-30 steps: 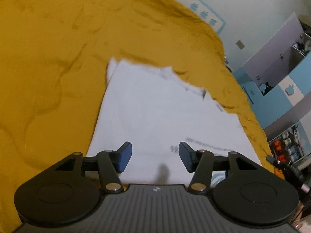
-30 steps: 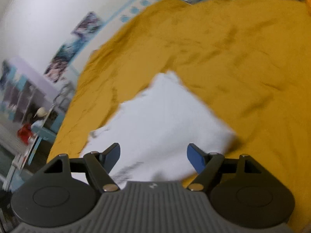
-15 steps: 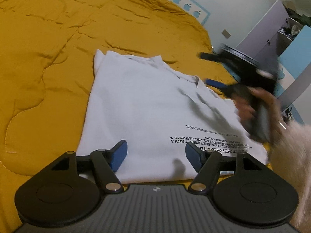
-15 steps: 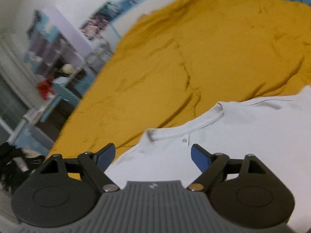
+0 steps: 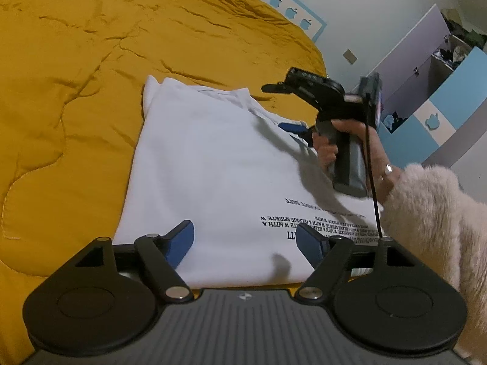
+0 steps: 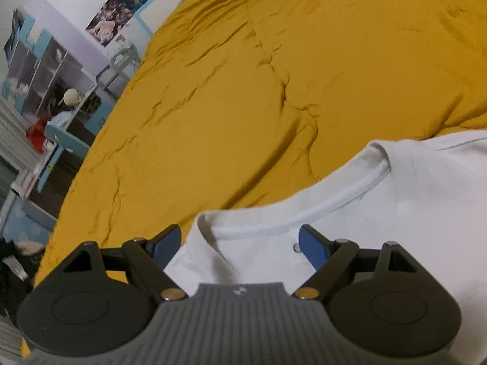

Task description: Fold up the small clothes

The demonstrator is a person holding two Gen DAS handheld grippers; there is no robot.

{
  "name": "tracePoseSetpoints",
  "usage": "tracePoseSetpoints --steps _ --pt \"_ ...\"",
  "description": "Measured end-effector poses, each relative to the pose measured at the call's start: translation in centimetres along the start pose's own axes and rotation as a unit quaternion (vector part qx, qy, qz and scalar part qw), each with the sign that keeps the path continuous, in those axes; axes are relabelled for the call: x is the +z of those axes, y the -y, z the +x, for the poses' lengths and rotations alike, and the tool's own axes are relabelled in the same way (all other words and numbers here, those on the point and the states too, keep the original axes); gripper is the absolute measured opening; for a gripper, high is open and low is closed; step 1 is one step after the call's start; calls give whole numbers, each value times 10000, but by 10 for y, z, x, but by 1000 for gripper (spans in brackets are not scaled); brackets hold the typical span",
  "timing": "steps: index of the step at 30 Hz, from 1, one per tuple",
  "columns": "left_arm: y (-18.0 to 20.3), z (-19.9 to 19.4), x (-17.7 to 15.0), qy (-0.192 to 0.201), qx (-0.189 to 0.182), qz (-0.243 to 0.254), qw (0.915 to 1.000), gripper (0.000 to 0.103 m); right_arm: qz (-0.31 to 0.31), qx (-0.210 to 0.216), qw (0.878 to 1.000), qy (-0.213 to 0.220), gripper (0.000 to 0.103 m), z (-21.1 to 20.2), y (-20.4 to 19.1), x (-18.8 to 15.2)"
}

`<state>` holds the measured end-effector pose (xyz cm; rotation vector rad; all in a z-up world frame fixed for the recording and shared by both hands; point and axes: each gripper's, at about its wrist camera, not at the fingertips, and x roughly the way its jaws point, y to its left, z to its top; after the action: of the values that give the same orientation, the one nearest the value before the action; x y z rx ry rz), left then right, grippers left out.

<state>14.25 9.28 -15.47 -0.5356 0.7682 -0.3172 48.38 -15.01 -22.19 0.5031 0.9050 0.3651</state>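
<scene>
A white T-shirt (image 5: 219, 167) with black print lies folded lengthwise on the yellow quilt (image 5: 67, 97). My left gripper (image 5: 246, 240) hovers over its near hem, its jaws opening, and the cloth lies under them, not pinched. In the left wrist view a hand (image 5: 350, 143) in a fluffy pale sleeve (image 5: 432, 213) holds my right gripper (image 5: 283, 108) at the shirt's far right corner. In the right wrist view my right gripper (image 6: 240, 243) stands open just above the ribbed collar (image 6: 304, 213), its pads apart from the cloth.
The yellow quilt (image 6: 274, 76) spreads wide around the shirt on all sides. Beyond the bed's edge stand blue and lilac cabinets (image 5: 432, 70), open shelving (image 6: 45, 70) and a blue frame (image 6: 61, 140) with red items.
My right gripper swung sideways from the shirt's body to its collar and came into the left wrist view. My left jaws spread wider. The shirt now lies flat.
</scene>
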Motion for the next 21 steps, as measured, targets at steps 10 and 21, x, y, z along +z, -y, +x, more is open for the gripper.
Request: tracePoseSetpoints --steps 10,21 --pt "6 -2 -5 73 87 104 9999 90 -369 91 9978 -539 80 -93 0 -83" --pt "-6 -9 3 -66 -162 -333 9993 90 -270 202 9978 -573 81 -183 6 -162"
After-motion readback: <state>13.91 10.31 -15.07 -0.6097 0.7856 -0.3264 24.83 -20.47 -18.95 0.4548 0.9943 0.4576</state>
